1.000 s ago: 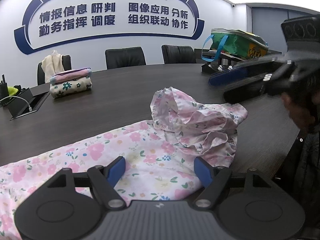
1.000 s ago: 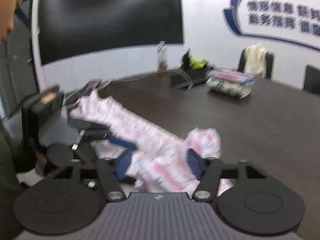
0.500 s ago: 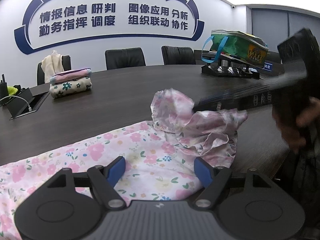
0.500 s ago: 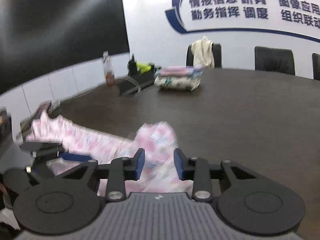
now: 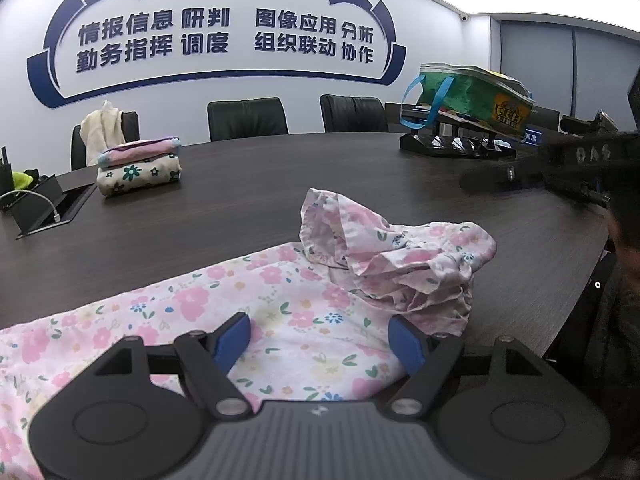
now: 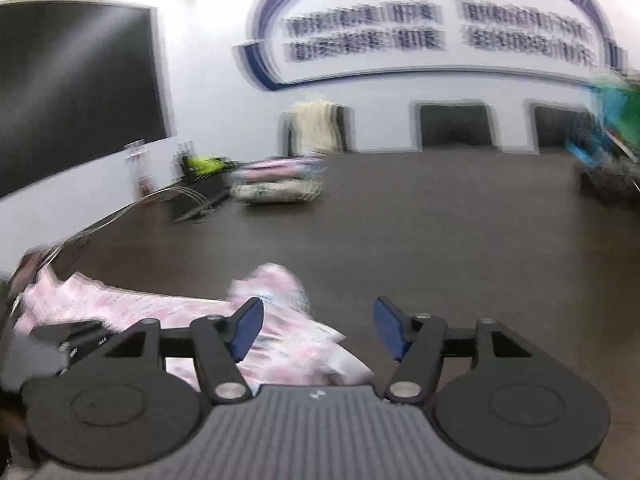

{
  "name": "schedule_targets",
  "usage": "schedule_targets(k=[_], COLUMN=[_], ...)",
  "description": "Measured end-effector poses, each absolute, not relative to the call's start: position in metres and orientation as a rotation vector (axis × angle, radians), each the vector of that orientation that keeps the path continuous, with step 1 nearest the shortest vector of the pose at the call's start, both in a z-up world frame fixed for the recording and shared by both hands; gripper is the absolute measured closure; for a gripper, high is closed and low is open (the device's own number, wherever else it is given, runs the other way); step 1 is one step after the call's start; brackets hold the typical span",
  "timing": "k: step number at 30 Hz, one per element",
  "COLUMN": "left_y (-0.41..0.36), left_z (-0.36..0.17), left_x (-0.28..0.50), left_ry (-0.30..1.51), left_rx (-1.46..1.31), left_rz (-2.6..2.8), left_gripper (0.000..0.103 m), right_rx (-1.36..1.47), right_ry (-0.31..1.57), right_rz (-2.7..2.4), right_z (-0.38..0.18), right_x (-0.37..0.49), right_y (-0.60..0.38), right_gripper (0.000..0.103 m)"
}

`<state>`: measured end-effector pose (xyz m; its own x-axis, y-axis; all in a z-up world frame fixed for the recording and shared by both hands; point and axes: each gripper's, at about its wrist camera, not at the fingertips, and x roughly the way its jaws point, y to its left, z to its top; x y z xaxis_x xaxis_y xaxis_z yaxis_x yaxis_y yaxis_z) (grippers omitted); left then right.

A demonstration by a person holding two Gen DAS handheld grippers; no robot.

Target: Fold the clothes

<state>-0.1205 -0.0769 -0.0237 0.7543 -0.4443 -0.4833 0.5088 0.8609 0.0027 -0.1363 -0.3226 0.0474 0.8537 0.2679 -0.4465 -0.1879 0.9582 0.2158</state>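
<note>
Pink floral cotton, a thin crumpled garment (image 5: 280,304), lies on the dark wood-grain desk (image 5: 248,200) right in front of you. In your left wrist view it runs from 8 o'clock in to the middle, and its far end is bunched into a loose ruffled heap at about 2 o'clock of your left claw (image 5: 320,340). That claw stands released, its blue pads (image 5: 234,336) wide apart over the flat cloth; I cannot tell whether they touch it.

Your right claw (image 6: 316,326) is opening. Its view is blurred, but the pads stand apart with the bunched end of the garment below and between them, closer to the 9 o'clock pad, and neither pad presses on the cloth. The rest of the garment trails off toward 9 o'clock, where the other claw shows dimly.

At 10 o'clock on the desk sits a stack of folded clothes (image 5: 138,166), pink on top and cream with dark flowers beneath. A green woven bag with blue handles (image 5: 472,98) rests at 1 o'clock.
</note>
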Motion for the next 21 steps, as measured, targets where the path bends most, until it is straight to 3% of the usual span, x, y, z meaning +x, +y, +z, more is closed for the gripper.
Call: schedule_targets(k=[9,11,16,21], left_y=[-0.078,-0.078,-0.072,-0.053], left_z=[-0.023,-0.023,-0.02,-0.005], left_x=[-0.121,-0.12,-0.12,-0.127], left_ry=[0.497,0.495,0.507,0.471], left_rx=[0.143,0.143,0.123,0.104], left_rz=[-0.518,-0.516,-0.519,-0.454], left_gripper=[0.027,0.027,0.028,0.028], right_rx=[0.137,0.051,-0.052,-0.142], right_ry=[0.551,0.556,0.527,0.519], right_rz=[0.158,0.138,0.11,0.147], right_z=[0.013,0.008,0.002,0.003], right_x=[-0.119,-0.12,-0.123,-0.126], right_y=[-0.285,-0.274,-0.253,-0.241], right_gripper=[0.045,0.055,0.067,0.089])
